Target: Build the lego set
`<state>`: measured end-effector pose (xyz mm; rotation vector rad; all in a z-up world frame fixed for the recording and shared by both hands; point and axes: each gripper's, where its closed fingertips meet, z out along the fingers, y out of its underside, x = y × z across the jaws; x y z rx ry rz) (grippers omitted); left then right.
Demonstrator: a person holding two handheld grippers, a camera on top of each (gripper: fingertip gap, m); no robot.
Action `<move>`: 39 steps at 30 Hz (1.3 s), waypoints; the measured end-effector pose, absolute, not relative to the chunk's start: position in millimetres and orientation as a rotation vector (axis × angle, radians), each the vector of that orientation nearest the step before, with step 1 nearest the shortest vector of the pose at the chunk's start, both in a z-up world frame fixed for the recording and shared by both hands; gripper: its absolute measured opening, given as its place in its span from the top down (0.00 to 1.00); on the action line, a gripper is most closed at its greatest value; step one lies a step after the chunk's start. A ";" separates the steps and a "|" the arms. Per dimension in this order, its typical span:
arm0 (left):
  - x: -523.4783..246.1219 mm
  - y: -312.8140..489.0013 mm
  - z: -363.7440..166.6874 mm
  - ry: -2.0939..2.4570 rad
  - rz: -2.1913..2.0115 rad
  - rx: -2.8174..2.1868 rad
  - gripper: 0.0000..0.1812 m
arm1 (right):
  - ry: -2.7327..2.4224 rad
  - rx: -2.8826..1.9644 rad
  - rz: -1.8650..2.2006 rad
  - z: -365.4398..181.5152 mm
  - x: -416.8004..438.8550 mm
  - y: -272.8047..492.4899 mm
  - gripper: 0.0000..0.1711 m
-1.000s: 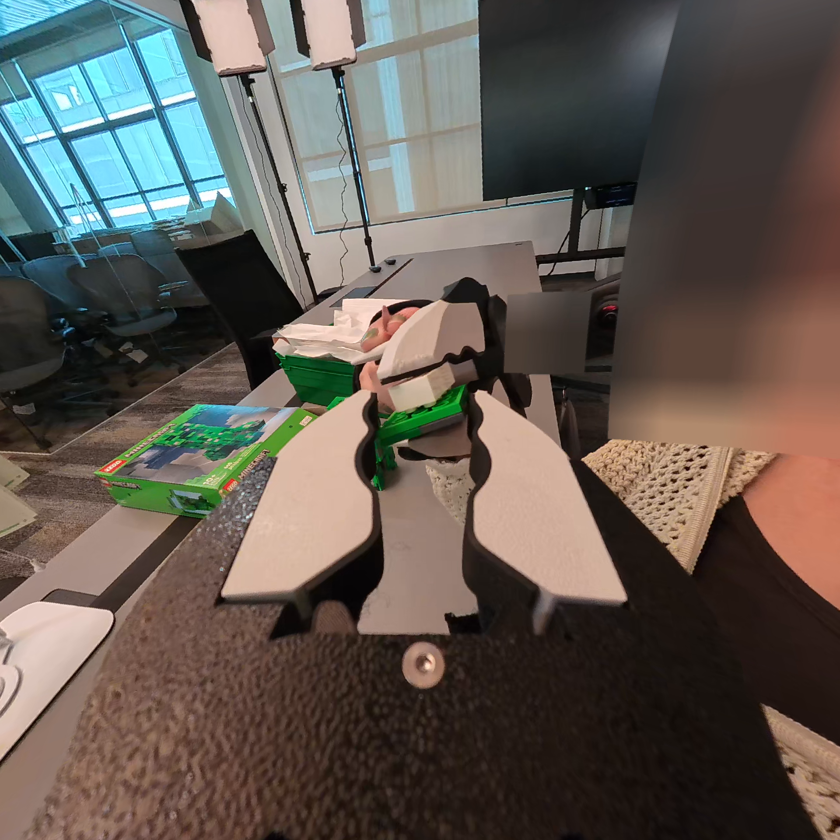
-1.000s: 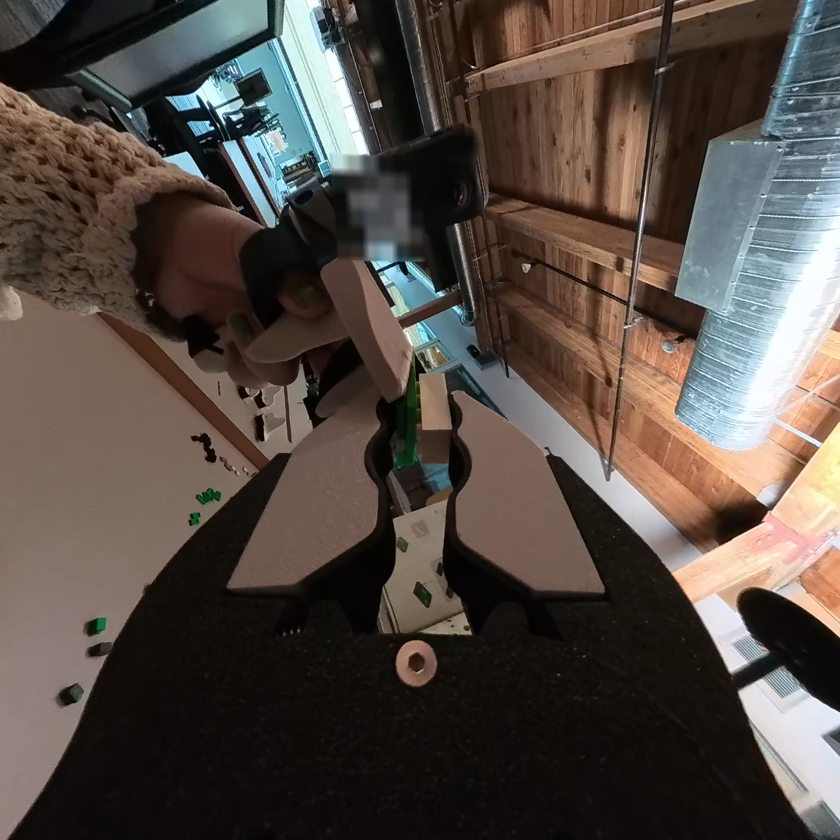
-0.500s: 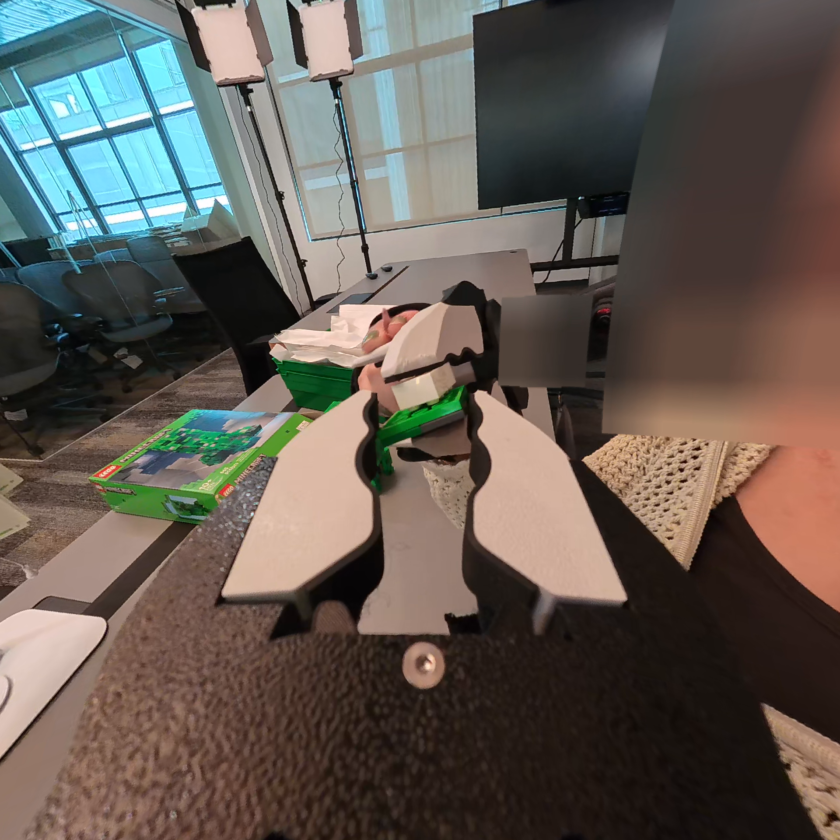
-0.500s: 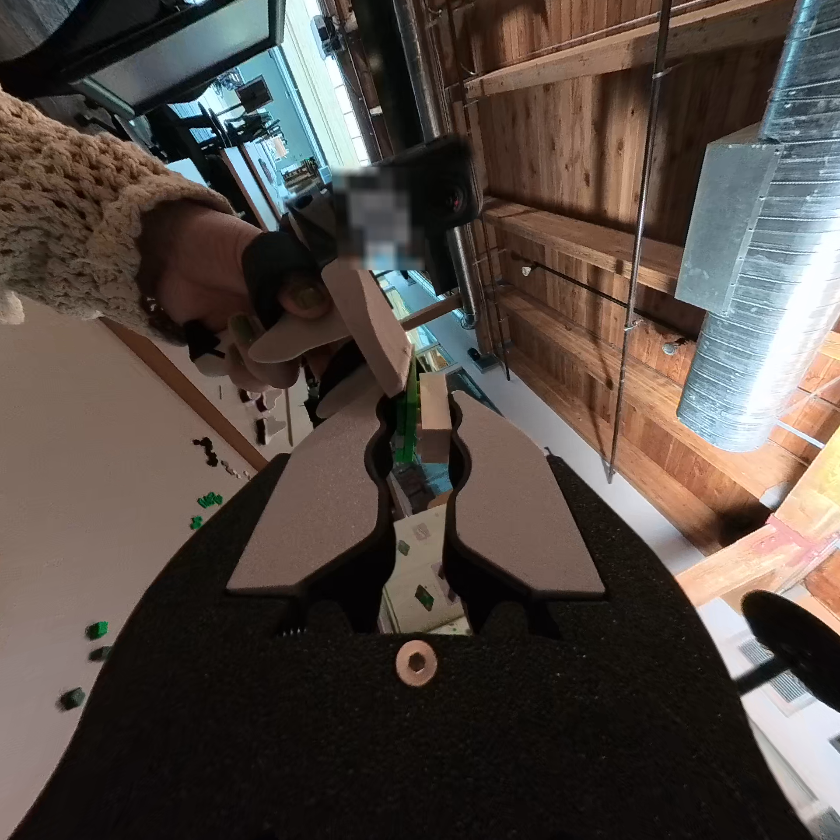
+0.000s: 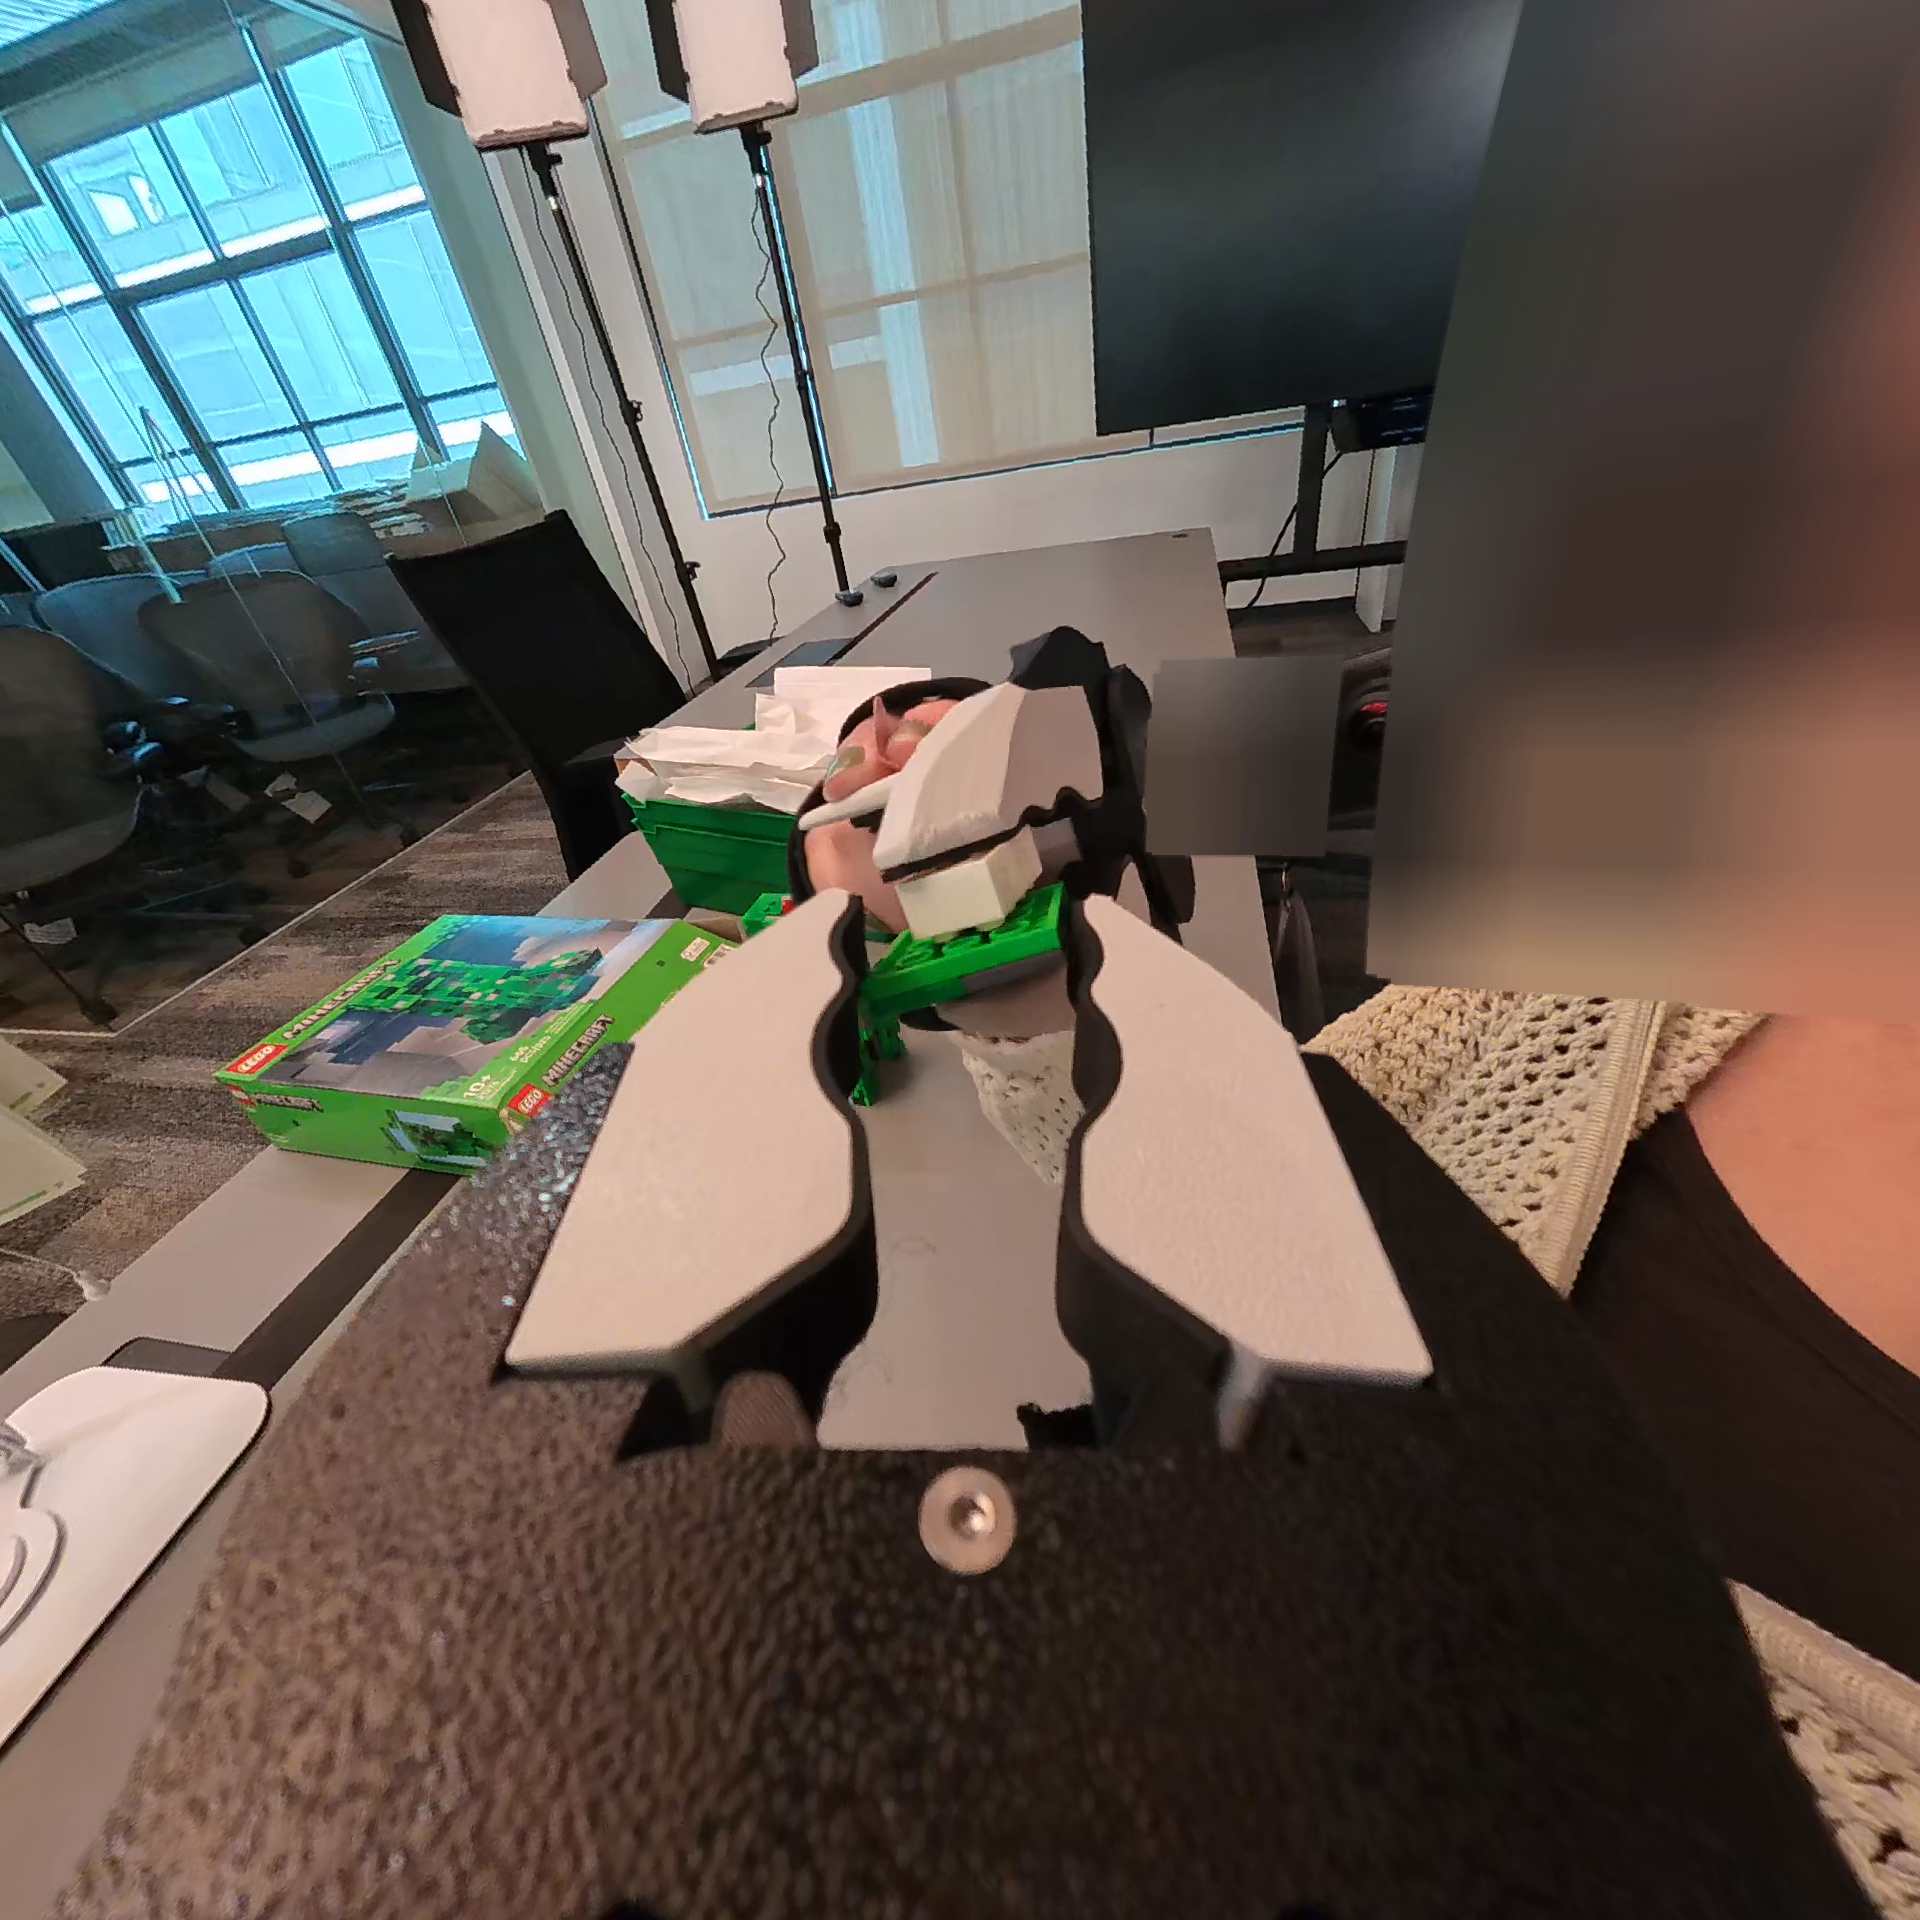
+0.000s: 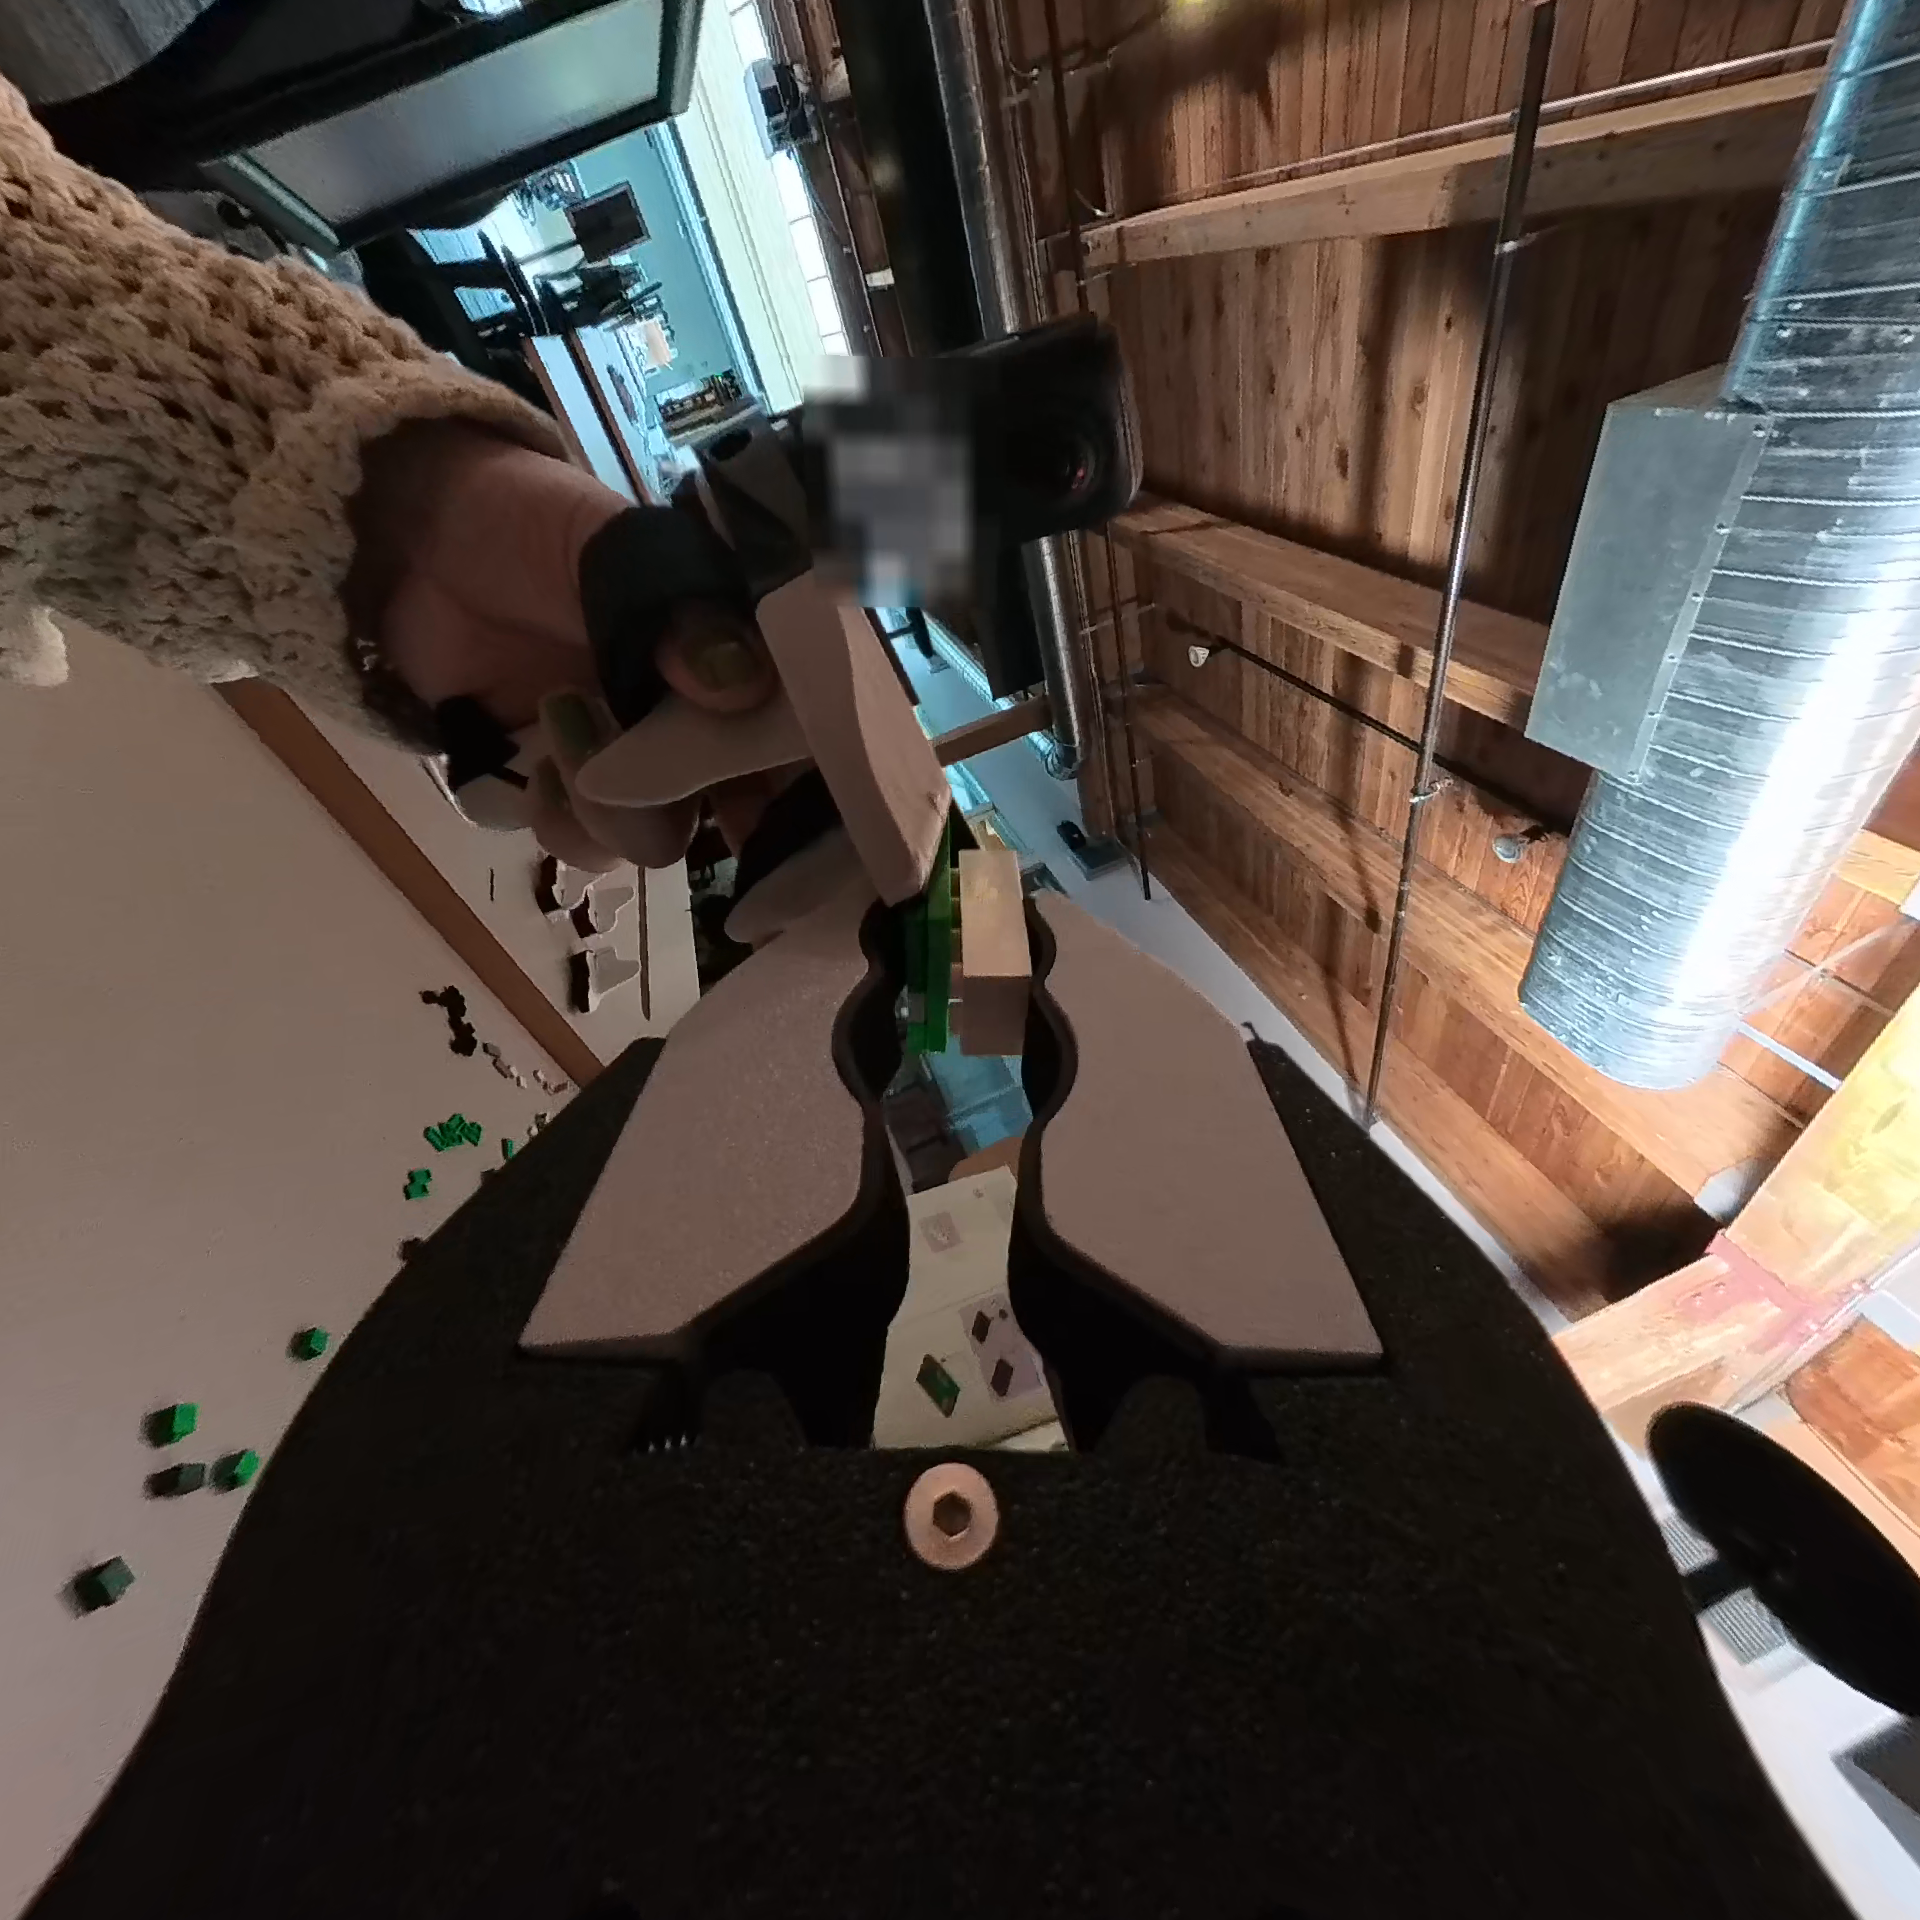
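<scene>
My left gripper (image 5: 961,940) is shut on a green lego assembly (image 5: 971,951) and holds it in the air above the grey table (image 5: 1091,603). A white brick (image 5: 961,888) sits on top of the green plate. My right gripper (image 6: 951,935) is shut across the white brick (image 6: 992,935) and the green assembly (image 6: 928,977), pressing them together. In the left wrist view one of the right gripper's fingers (image 5: 987,764) lies on the white brick, and the other is under the plate. The left gripper's fingers (image 6: 862,748) and the hand that holds it show in the right wrist view.
A green lego box (image 5: 447,1029) lies on the table's left edge. A green bin with white paper (image 5: 727,831) stands behind it, next to a black chair (image 5: 520,644). Several loose green bricks (image 6: 177,1423) and an instruction booklet (image 6: 966,1320) lie on the table. The person's torso is close on the right. Only a small space, under 4 cm, lies between the two pairs of fingers.
Both grippers keep their hold on the joined pieces. The pair has shifted only slightly, and the background has drifted a little in both views.
</scene>
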<state>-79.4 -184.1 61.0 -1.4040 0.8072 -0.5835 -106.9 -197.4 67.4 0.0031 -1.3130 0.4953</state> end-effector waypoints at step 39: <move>-81.6 -190.1 57.4 1.225 0.318 -1.129 0.82 | -1.480 -0.071 0.790 54.9 -98.7 -193.5 0.89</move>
